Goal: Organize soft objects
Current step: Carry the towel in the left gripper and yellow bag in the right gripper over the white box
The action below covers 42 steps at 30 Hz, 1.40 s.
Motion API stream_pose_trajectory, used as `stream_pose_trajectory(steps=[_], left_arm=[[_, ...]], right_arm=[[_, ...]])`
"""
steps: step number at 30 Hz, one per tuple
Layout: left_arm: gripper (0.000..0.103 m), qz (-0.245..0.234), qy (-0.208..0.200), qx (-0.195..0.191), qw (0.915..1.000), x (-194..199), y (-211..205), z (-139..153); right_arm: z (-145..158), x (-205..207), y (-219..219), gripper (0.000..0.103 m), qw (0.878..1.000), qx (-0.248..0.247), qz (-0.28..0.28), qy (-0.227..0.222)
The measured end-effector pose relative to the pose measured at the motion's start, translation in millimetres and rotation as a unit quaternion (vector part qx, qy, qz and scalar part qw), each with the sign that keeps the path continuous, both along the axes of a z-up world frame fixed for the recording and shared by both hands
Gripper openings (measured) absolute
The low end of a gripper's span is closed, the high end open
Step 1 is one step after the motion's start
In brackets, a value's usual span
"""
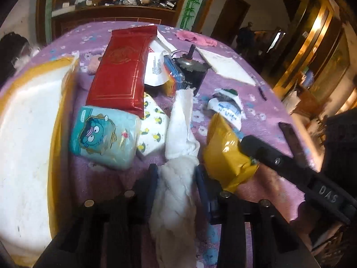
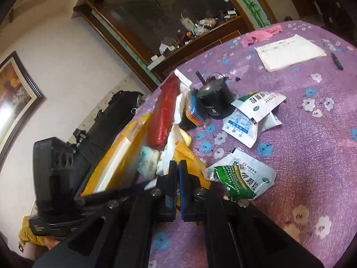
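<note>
Behind the purple floral tablecloth, a cluttered wooden cabinet stands

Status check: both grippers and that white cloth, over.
Left gripper around white cloth, grip unconfirmed. Right gripper shut on yellow packet. Tissue pack and red pouch crowd the left.
</note>
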<state>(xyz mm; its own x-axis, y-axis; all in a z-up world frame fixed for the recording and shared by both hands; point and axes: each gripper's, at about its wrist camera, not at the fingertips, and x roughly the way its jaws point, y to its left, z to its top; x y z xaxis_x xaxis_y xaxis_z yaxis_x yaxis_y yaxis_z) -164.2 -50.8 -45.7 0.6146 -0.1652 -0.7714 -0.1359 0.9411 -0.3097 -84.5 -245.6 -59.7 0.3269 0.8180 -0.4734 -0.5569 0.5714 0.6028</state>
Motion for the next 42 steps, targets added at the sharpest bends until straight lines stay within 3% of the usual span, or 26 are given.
stream_pose_trajectory(steps=[6, 13, 17, 22, 26, 30, 31, 34, 42], left_arm=[[0.034, -0.006, -0.030, -0.067, 0.9973, -11.0, 19.8, 11.1], [0.034, 0.024, -0.066, -0.130, 0.9890, -33.4, 34.9, 30.0], [0.034, 0.041, -0.107, -0.144, 0.9829, -55.3, 44.4, 46.5], [0.034, 0.076, -0.136, -0.133, 0.9788, -78.3, 69.7, 64.8], [0.034, 0.100, -0.140, -0.135, 0.9758, -88.4, 94.1, 65.8], [0.034, 0.105, -0.129, -0.153, 0.9741, -85.5, 100.7, 55.0], [0.034, 0.103, -0.129, -0.153, 0.9742, -84.6, 100.3, 52.8], [0.034, 0.100, -0.126, -0.154, 0.9750, -81.6, 99.7, 47.4], [0.034, 0.096, -0.121, -0.148, 0.9768, -72.5, 93.7, 44.2]], right_arm=[[2.1, -2.0, 4.5, 0.002, 1.000, 0.007, 0.026, -0.008], [19.3, -14.0, 2.3, 0.002, 0.999, 0.033, 0.022, -0.028], [28.4, -22.2, 2.9, 0.002, 0.998, 0.052, 0.018, -0.030], [49.6, -34.8, 29.0, 0.000, 0.996, 0.064, 0.050, -0.049], [68.0, -44.3, 63.7, 0.000, 0.994, 0.036, 0.058, -0.089], [57.1, -33.6, 60.8, 0.000, 0.996, 0.031, 0.059, -0.051], [51.2, -31.8, 51.0, 0.007, 0.998, 0.021, 0.049, -0.041], [36.4, -35.4, 30.0, 0.072, 0.999, -0.011, 0.031, -0.035], [-2.6, -36.5, 46.4, 0.070, 0.992, -0.125, 0.012, -0.004]])
